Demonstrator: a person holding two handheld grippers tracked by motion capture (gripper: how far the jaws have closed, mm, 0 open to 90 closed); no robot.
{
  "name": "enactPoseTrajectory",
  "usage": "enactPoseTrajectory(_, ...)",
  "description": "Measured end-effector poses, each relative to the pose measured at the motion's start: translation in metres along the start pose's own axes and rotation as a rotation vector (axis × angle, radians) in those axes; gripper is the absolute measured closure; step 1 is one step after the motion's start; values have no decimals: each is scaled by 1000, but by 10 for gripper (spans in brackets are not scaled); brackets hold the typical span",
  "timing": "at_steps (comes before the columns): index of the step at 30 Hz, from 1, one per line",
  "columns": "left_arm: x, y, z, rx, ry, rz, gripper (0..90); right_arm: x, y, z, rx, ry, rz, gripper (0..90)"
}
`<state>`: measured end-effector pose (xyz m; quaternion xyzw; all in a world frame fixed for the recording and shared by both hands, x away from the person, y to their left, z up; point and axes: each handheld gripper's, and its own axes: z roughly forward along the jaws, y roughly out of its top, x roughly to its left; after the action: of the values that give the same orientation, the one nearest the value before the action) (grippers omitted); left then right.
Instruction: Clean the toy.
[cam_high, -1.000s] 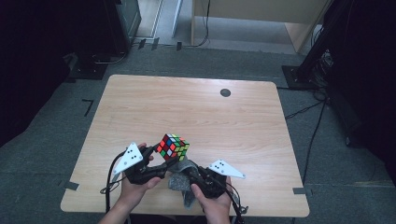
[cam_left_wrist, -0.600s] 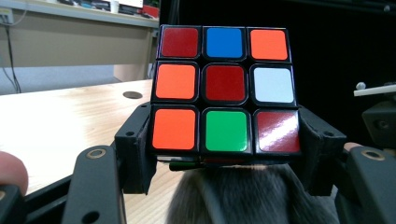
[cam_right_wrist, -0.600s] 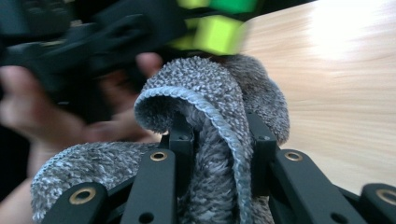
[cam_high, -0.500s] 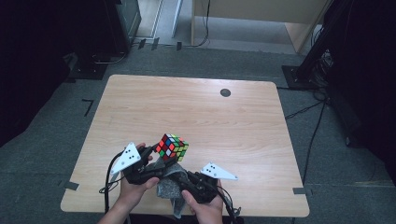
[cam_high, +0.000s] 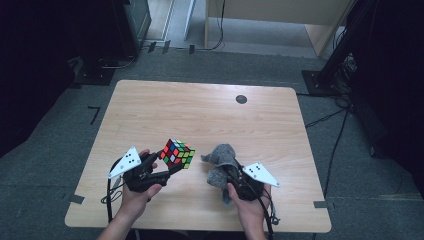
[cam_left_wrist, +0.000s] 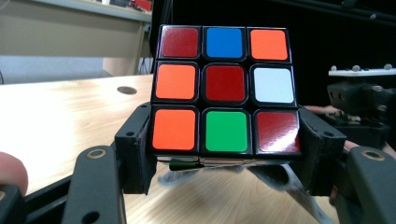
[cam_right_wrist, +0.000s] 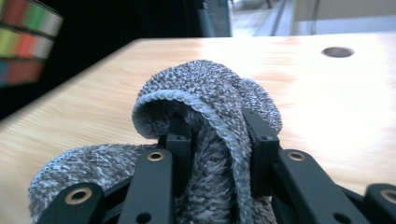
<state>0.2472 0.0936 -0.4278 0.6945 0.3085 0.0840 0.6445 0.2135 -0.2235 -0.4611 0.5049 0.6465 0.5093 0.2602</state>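
— Left claw?
— The puzzle cube is clamped between its jaws, held above the tabletop.
— Right claw?
— A grey cloth is pinched; its jaws have just been opening slightly, well apart from the cube.

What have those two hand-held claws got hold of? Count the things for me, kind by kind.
Multicoloured plastic puzzle cube, clamped in the left gripper: 1
Grey terry cloth, between the jaws of the right gripper, which have just been opening: 1
Total: 2
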Motion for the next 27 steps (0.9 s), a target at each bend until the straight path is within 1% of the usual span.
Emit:
enactPoseTrajectory(1, 1, -1, 1, 7, 1, -6, 344, -3, -1, 2, 10, -15, -30, 625)
enactPoseTrajectory(3, 3, -1, 2, 23, -2, -15, 344, -8, -1, 7, 40, -15, -74, 491)
enactPoseTrajectory(4, 4, -1, 3, 30, -5, -19, 344, -8, -1, 8, 38, -29, -93, 432)
enactPoseTrajectory(7, 5, -2, 4, 45, -15, -34, 343, -4, 2, 6, 16, -21, -142, 319)
enactPoseTrajectory(8, 6, -2, 5, 52, -18, -33, 344, -2, 4, 5, 6, -7, -159, 286)
enactPoseTrajectory(11, 5, -3, 7, 69, -25, -38, 344, 9, 8, 1, -36, 66, -199, 268)
enactPoseTrajectory(13, 5, -3, 8, 79, -36, -47, 344, 18, 9, -1, -60, 131, -239, 250)
enactPoseTrajectory(14, 4, -3, 9, 86, -42, -47, 343, 23, 9, -2, -74, 162, -270, 244)
enactPoseTrajectory(16, 3, -3, 9, 93, -42, -44, 343, 34, 9, -3, -84, 214, -331, 233)
enactPoseTrajectory(17, 3, -3, 9, 93, -40, -44, 343, 38, 9, -2, -86, 231, -359, 233)
enactPoseTrajectory(18, 4, -3, 9, 94, -38, -46, 344, 41, 8, -2, -77, 227, -379, 234)
enactPoseTrajectory(19, 4, -2, 8, 90, -35, -49, 344, 42, 7, 0, -66, 202, -396, 247)
enactPoseTrajectory(20, 5, -2, 7, 88, -35, -50, 343, 40, 5, 3, -44, 163, -399, 260)
enactPoseTrajectory(21, 6, -1, 6, 83, -33, -54, 343, 36, 4, 6, -21, 118, -387, 276)
enactPoseTrajectory(22, 7, -1, 5, 81, -34, -56, 343, 30, 2, 9, -3, 72, -359, 310)
enactPoseTrajectory(24, 8, -1, 5, 76, -31, -55, 344, 13, -1, 10, 14, -23, -264, 395)
enactPoseTrajectory(25, 8, 0, 4, 75, -32, -55, 344, 3, -1, 9, 15, -59, -215, 446)
enactPoseTrajectory(27, 8, 0, 5, 73, -33, -53, 343, -15, 1, 5, -11, -114, -122, 548)
